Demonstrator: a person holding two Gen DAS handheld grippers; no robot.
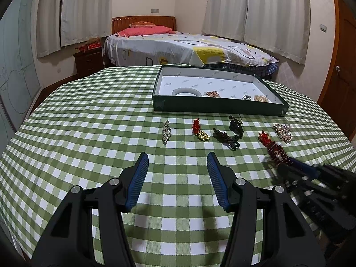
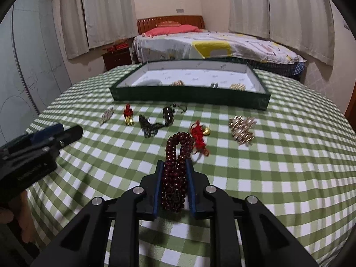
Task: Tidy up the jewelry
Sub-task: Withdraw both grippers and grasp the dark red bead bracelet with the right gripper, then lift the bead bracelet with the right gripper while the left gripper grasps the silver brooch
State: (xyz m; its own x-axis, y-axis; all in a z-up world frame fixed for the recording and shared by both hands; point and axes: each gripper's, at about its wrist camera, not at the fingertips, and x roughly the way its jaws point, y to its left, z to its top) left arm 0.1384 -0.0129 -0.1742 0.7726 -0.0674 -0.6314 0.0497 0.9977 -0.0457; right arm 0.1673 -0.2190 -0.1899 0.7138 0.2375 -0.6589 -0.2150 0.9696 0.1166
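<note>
- Right gripper [image 2: 174, 166]: black frame, blue ribbed pads, jaws clamped on a dark red wooden bead bracelet [image 2: 175, 166]; the bracelet's free loop sticks out past the fingertips, above the green-and-white checked tablecloth [image 2: 278, 178].
- Left gripper [image 1: 178, 162]: jaws spread about halfway, nothing between the pads, hovering over the near part of the table.
- Loose pieces in a row between grippers and tray: silver rhinestone brooch [image 1: 166, 132], red-knotted gold charm [image 1: 200, 132], black cord piece [image 1: 231, 133], second red-knotted charm [image 1: 264, 138] just beside the held bracelet, pearl flower brooch [image 1: 283, 132] nearest the right edge.
- Dark green shallow tray with white lining [image 1: 218, 106] stands toward the far edge; inside: pale bangle [image 1: 187, 92] and three smaller pieces, too small to identify.
</note>
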